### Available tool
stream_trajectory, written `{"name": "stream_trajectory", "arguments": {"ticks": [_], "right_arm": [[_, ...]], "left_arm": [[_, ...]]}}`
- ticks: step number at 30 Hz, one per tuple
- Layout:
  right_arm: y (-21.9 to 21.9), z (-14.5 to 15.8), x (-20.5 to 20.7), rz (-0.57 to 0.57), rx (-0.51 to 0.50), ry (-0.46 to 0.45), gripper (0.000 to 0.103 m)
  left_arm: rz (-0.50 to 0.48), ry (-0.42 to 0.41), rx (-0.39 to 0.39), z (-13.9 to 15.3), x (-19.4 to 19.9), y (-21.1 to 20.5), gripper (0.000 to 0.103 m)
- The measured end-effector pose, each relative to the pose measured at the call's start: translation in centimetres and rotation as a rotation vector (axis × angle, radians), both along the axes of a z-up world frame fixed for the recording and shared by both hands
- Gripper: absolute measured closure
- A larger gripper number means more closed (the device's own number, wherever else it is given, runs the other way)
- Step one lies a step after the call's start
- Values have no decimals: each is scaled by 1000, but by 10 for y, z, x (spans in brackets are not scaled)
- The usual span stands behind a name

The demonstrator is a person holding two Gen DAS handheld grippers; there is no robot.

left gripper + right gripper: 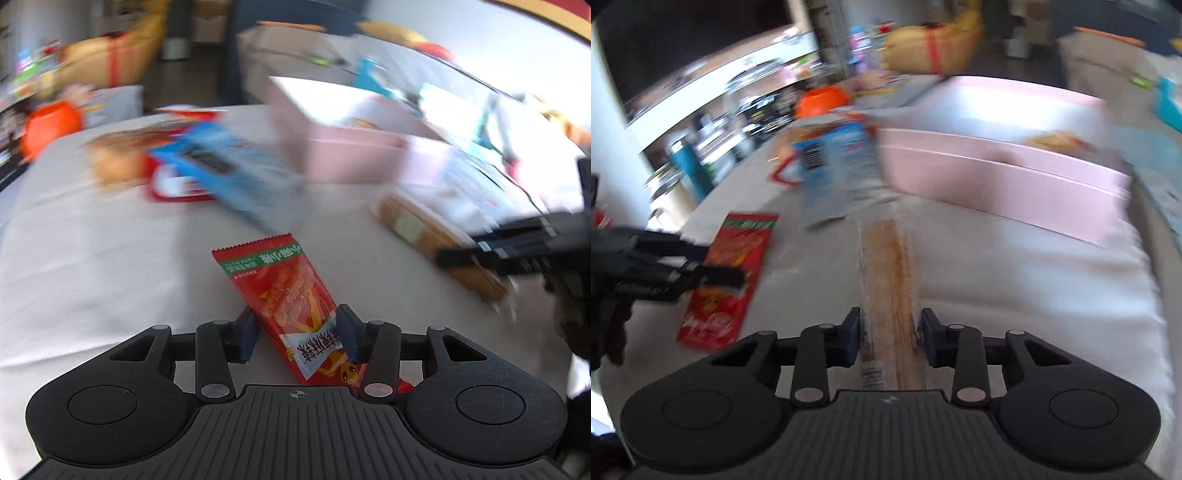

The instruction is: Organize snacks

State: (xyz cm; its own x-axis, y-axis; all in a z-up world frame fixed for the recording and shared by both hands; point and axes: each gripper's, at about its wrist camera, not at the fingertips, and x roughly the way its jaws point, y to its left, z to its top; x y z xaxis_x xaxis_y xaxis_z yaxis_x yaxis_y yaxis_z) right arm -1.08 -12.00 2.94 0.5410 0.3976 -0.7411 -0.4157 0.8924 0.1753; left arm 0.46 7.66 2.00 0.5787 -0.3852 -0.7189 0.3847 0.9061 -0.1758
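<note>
Pink box (997, 177) holds maybe one snack so far; blue pack (229, 173) & others wait on cloth. Left gripper (297, 334) clamps red packet (291, 295), right gripper (888, 338) clamps biscuit sleeve (886, 280) — both need boxing.

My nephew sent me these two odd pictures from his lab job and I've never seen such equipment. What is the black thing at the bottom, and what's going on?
Each picture comes from a camera on a hand-held gripper, looking forward along its two fingers; a person carries one in each hand. The black shape at the bottom is the gripper itself.

The left gripper is closed on a red snack packet. The right gripper is closed on a long clear-wrapped brown biscuit pack. Each view also shows the other gripper at its edge.

Both work over a white cloth. On it lie a blurred blue packet and a pink box, probably where snacks go.
</note>
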Motion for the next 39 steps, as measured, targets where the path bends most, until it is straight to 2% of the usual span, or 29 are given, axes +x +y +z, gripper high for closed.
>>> {"name": "stream_trajectory", "arguments": {"ticks": [5,6,7,9,10,12,13,15,19,21,22,24,28,32,36,39], "right_arm": [[-33,-6,-5,-126,-12,-47,64],[-34,-7,-5,-132,-4,-56,57],[-36,-8,-5,-135,8,-65,43],[-32,-11,-3,-140,26,-78,26],[-29,-13,-2,-145,36,-86,21],[-23,-15,-1,-151,29,-110,20],[-21,-15,-1,-149,11,-119,19],[-22,-16,-4,-146,4,-125,19],[-23,-15,-4,-148,10,-128,18],[-22,-16,-5,-150,5,-132,18],[-21,-17,-6,-151,0,-134,18],[-21,-17,-6,-152,-3,-136,18],[-21,-17,-7,-150,2,-134,16],[-20,-17,-6,-143,2,-133,14],[-20,-18,-7,-147,0,-134,13],[-23,-17,-6,-169,16,-130,13]], "left_arm": [[-103,-4,0,-1,13,-41,52],[-110,1,-4,0,17,-46,53],[-120,7,-18,1,22,-48,54],[-130,26,-103,7,33,-47,54],[-111,32,-167,11,41,-42,54],[-43,38,-264,17,59,-33,54],[-9,26,-275,19,68,-30,54],[16,-12,-222,20,90,-32,54],[-14,27,-200,5,137,-40,54],[-20,21,-170,0,153,-40,60],[-17,22,-159,-3,156,-38,69],[5,31,-125,-5,158,-32,70],[41,7,-3,-8,137,-13,73],[65,-4,34,2,118,-2,71],[-112,15,-26,16,81,-28,70],[-249,28,-6,18,47,-55,69]]}}
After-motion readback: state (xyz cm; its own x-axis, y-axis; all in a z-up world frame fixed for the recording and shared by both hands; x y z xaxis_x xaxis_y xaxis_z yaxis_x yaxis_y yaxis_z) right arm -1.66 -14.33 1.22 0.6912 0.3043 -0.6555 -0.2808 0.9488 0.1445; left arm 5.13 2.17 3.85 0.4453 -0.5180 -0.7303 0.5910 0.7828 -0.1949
